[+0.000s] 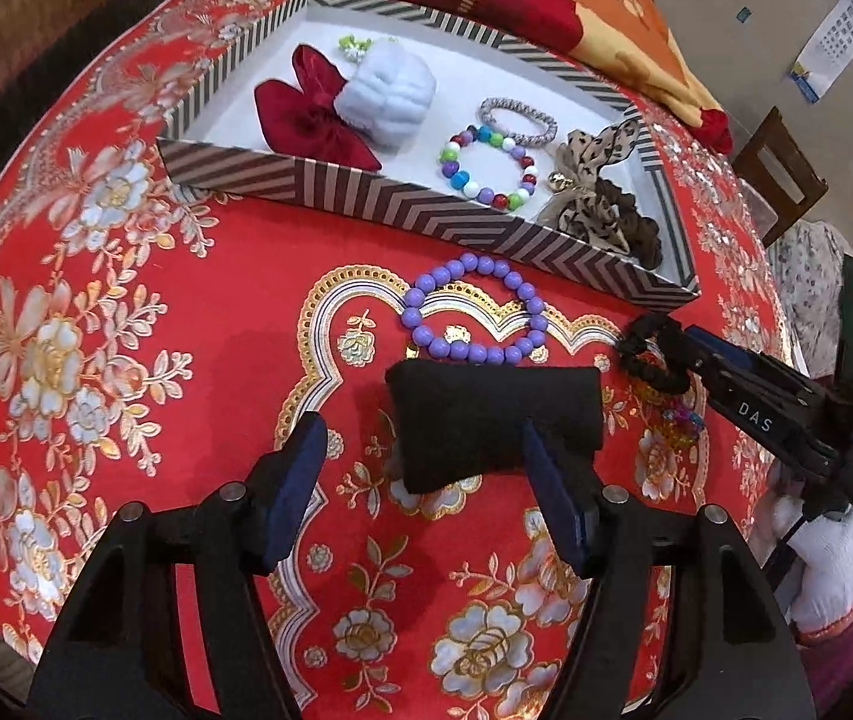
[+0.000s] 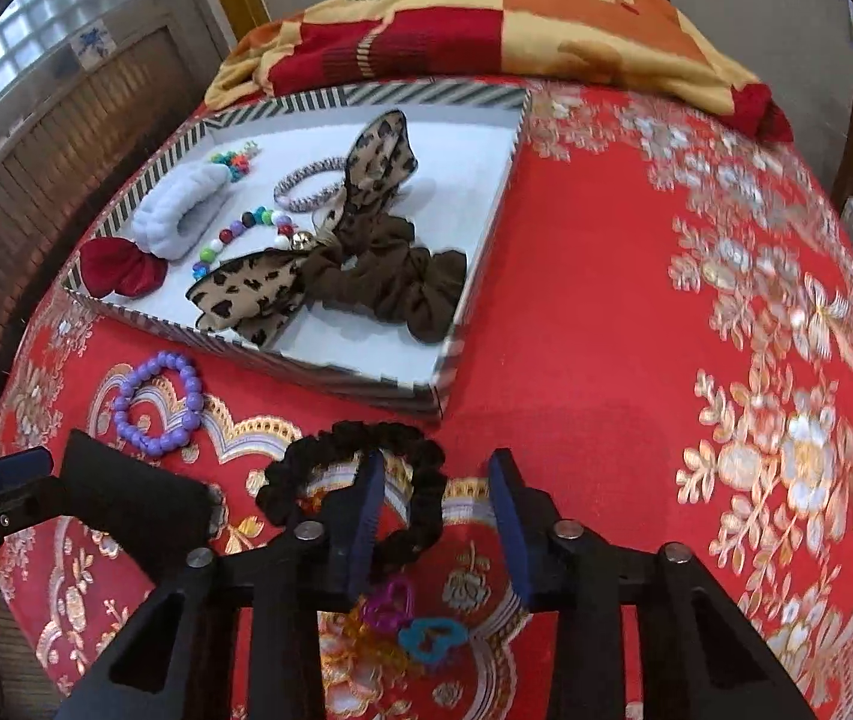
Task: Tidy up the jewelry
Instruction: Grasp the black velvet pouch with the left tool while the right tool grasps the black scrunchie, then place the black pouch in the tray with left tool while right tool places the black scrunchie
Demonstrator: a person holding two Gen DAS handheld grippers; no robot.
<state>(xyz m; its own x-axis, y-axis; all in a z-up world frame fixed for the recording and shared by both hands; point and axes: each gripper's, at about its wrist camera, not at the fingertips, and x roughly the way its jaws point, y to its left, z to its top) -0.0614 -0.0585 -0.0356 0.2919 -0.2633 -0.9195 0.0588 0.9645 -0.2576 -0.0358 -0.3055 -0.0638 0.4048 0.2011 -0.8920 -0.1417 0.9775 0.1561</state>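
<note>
Right wrist view shows the right hand-held gripper (image 2: pixel 435 516) open, its left finger poked inside the loop of the black scrunchie (image 2: pixel 360 480) and its right finger outside the band, so the band sits between the pads but nothing is pinched yet. The scrunchie lies flat on the red floral tabletop (image 2: pixel 636 360), just in front of the near corner of the striped tray (image 2: pixel 486 252). To do this well I would close on a single thickness of the band, lift straight up until it clears the tray wall, then carry it over the bare white floor at the tray's near right corner and let go low, so it does not land on the leopard bow scrunchie (image 2: pixel 330 252). The plastic heart charms (image 2: pixel 408 618) lie right under the gripper's fingers and may catch and drag if the closing sweep is low. The left hand-held gripper (image 1: pixel 426 492) is also open, holding nothing, with its fingers standing at the near edge of the black cushion (image 1: pixel 492 414); 1 finger overlaps its corner, though contact is hard to judge. Counted: 1 tray holding 6 pieces that I can make out, namely 1 red velvet bow (image 1: pixel 312 114), 1 white fluffy band (image 1: pixel 387 93), 1 silver bracelet (image 1: pixel 516 120), 1 multicoloured bead bracelet (image 1: pixel 486 171), 1 small bright bead piece (image 2: pixel 234 159) and the bow scrunchie; outside it, 1 purple bead bracelet (image 1: pixel 474 312), 1 black scrunchie, 1 cushion and at least 3 heart charms
</note>
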